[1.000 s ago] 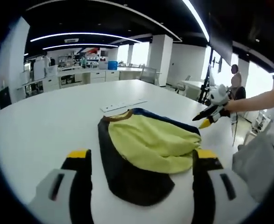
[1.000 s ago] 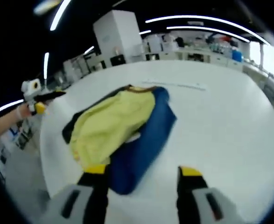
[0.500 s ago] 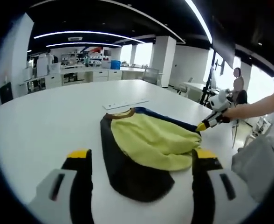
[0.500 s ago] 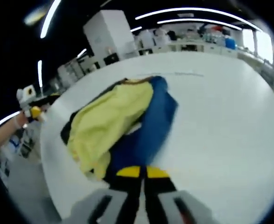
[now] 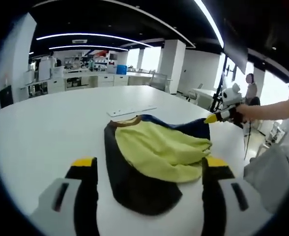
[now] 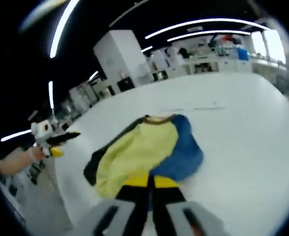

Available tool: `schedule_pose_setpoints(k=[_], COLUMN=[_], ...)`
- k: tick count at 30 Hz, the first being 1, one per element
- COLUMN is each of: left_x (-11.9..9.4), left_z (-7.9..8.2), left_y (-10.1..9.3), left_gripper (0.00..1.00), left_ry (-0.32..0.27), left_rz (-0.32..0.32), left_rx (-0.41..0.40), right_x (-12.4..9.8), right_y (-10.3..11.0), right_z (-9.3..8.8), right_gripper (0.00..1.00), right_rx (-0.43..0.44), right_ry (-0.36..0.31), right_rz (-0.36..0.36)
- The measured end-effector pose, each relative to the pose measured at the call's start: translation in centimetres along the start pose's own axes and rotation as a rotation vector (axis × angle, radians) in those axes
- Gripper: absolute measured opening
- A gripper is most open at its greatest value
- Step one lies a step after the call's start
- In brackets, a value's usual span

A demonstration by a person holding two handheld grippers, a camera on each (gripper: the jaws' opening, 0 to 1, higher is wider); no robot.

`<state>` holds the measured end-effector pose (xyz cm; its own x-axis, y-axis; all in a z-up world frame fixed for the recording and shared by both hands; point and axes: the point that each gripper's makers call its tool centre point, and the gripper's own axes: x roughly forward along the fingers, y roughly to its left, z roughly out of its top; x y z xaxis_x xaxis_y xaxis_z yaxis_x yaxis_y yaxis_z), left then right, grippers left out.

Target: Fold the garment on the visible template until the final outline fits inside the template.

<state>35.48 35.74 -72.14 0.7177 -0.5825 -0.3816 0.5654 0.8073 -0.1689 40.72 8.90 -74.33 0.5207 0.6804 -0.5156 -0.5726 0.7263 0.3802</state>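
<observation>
a wide white surface (image 5: 46,123) is seen in an open-plan room with white columns, long curved ceiling lights and cabinets and benches along the far wall. a garment (image 5: 154,157) in yellow, dark and blue fabric is spread in a loose heap on the surface, with a brown collar at its far end. just beyond the collar a pale rectangular strip (image 5: 131,110) is laid flat on the surface; whether it is part of the template cannot be told.

in the left gripper view, the left tool (image 5: 149,169) is held low over the near edge of the surface, its yellow-tipped jaws spread wide, one on each side of the garment's near end, with nothing between them gripped. the right tool (image 5: 214,118) is seen at the right, held by a hand, with a blue edge of the garment drawn up to its tip.

in the right gripper view, the right tool (image 6: 151,183) is shown with its jaws pressed together on the near edge of the garment (image 6: 144,152), which is raised toward the camera. the left tool (image 6: 56,146) is held in a hand at the left, beyond the edge of the surface (image 6: 243,128).
</observation>
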Motion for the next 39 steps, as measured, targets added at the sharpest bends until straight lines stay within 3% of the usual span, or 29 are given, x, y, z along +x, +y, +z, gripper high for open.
schedule_pose_setpoints(k=[8,18,28,36,39], left_x=[-0.2,-0.7,-1.1,-1.6,-1.6], left_z=[0.2,0.2,0.2,0.1,0.0], left_y=[-0.1,0.2,0.6,1.3,1.2], left_gripper=[0.84,0.84,0.84,0.84,0.84], left_ry=[-0.010,-0.020,-0.029,-0.027,-0.026], left_rz=[0.004,0.021,0.028,0.038,0.040], left_rx=[-0.005,-0.018,-0.025,-0.027,-0.030], right_x=[3.2,5.1,7.6,9.1,10.2], right_y=[3.7,8.8,12.1,13.6,13.2], right_z=[2.4,4.3,1.6,-3.4,-4.9], right_gripper=[0.00,0.00,0.00,0.00,0.00], right_rx=[-0.036,-0.055,-0.065,-0.034,-0.020], right_ry=[-0.017,-0.044,0.001,0.073,0.093], right_rz=[0.078,0.148,0.209,0.215,0.196])
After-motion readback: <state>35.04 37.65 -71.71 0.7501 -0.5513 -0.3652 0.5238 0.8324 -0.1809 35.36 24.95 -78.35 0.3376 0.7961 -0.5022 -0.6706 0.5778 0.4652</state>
